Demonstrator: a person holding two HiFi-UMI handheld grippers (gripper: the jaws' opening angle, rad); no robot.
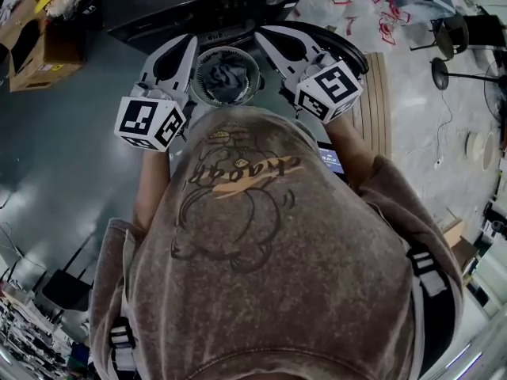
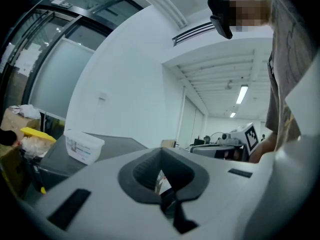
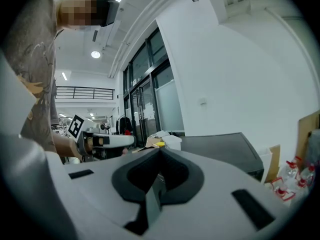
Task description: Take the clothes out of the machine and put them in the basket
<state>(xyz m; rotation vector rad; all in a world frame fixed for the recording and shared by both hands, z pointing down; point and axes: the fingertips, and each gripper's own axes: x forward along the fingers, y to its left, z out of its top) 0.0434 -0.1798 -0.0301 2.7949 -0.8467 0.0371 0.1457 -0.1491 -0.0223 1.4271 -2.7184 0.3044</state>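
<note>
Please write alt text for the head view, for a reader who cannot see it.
Seen from above, a person in a brown printed shirt holds the left claw and right claw, both shut, on either side of the round opening of a dark machine, with grey cloth inside.

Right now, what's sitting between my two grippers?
In the head view, the machine's round opening, with dark clothes bunched inside, lies between the left gripper and the right gripper.
</note>
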